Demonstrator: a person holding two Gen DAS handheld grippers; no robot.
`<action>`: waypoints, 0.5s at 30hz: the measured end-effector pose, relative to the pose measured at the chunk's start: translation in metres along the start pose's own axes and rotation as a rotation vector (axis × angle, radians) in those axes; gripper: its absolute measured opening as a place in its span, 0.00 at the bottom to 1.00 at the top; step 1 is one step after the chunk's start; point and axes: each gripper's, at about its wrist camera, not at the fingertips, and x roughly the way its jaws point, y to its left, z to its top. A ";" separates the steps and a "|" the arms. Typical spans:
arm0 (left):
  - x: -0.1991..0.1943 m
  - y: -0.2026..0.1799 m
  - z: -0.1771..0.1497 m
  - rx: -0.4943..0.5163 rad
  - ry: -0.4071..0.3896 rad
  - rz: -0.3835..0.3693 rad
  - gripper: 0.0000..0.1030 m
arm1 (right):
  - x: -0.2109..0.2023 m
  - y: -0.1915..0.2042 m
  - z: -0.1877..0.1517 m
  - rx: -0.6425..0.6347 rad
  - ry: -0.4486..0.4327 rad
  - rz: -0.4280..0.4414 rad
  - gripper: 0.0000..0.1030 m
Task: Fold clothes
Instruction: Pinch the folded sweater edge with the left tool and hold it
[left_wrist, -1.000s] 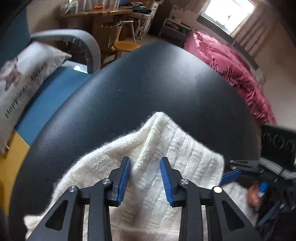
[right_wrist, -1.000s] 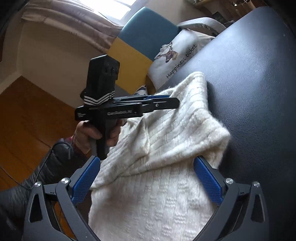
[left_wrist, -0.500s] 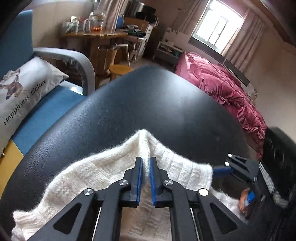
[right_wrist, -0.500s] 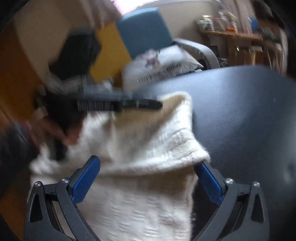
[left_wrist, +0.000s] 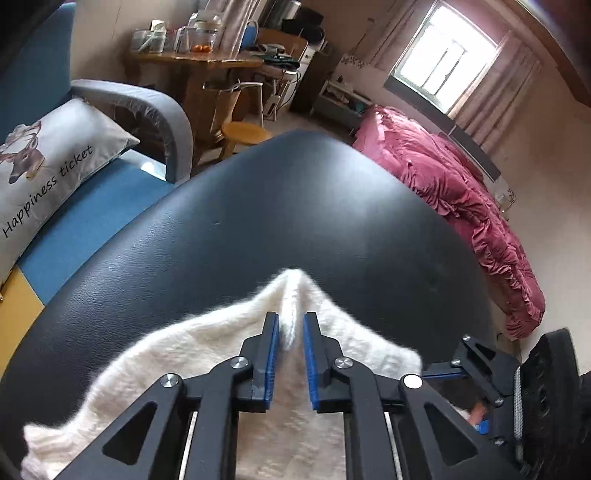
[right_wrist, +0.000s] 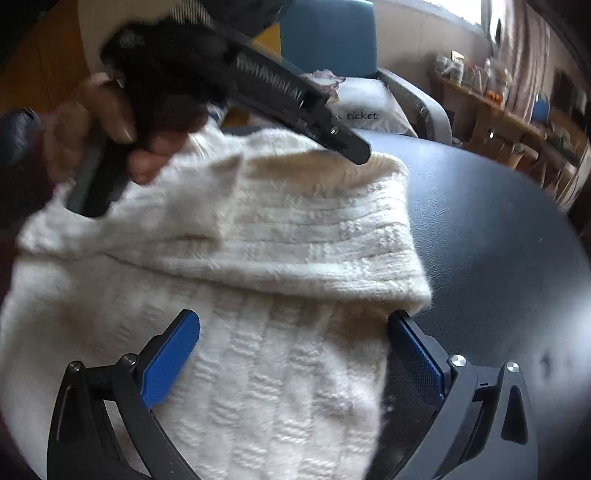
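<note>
Left hand-held gripper (left_wrist: 290, 334) pinching a thin ridge of the white sweater (right_wrist: 288, 258), lying partly doubled over on the black counter (left_wrist: 258, 221). Right hand-held gripper (right_wrist: 295, 354) spreading wide, gripping nothing. Risking fluffy knit slipping free, folded layer sagging crooked from one-sided pulling.

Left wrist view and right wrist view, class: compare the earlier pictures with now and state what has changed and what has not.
The left claw closed from open onto a raised ridge of the white sweater, pinching it and drawing its peak up off the black table. The sweater's upper part now lies folded over the lower. The right claw stayed wide open over the sweater, gripping nothing.
</note>
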 end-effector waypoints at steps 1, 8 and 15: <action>0.001 0.003 0.001 0.003 0.017 -0.003 0.15 | -0.001 -0.002 0.001 0.018 -0.014 0.012 1.00; 0.013 0.009 0.001 0.026 0.133 -0.042 0.20 | -0.008 -0.015 0.009 0.147 -0.109 0.095 1.00; 0.012 -0.023 0.003 0.133 0.031 -0.017 0.06 | -0.015 -0.026 0.013 0.232 -0.188 0.141 1.00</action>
